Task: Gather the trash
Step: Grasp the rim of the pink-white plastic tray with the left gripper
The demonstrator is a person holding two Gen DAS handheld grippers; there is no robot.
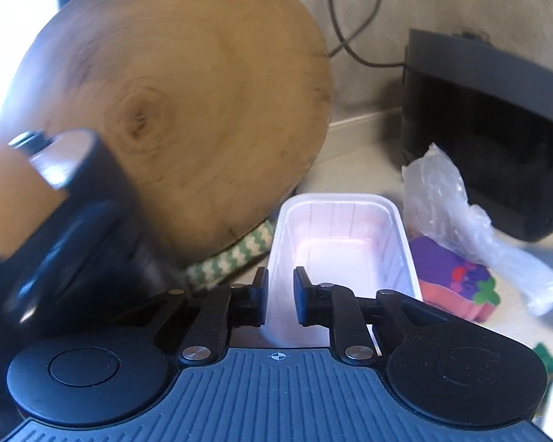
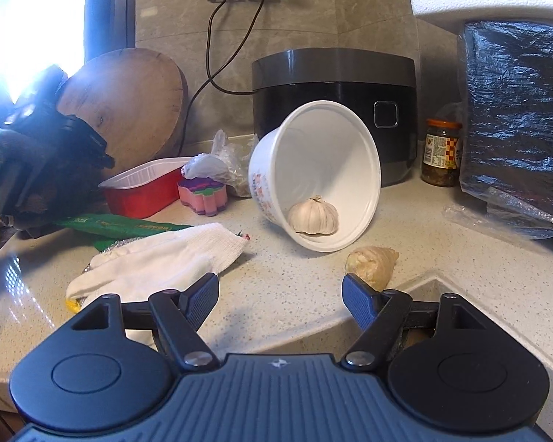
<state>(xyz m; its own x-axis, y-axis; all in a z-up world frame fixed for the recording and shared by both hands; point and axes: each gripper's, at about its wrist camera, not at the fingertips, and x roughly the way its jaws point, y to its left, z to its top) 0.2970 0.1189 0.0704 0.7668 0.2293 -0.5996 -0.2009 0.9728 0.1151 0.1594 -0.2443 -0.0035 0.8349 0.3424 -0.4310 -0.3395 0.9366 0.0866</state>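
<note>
The left gripper straddles the near wall of one red-sided plastic tray on the counter beside the round wooden board, though whether its pads press yet I cannot tell. The right gripper hangs open and empty. Next (my guess) the tray needs a firm pinch and a lift; one tipped white bowl, one garlic bulb and one white glove remain.

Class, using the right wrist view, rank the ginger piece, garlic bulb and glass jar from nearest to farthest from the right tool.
1. Ginger piece, just beyond the right tool's right finger.
2. Garlic bulb, inside the tipped white bowl.
3. Glass jar, far right beside the cooker.
</note>
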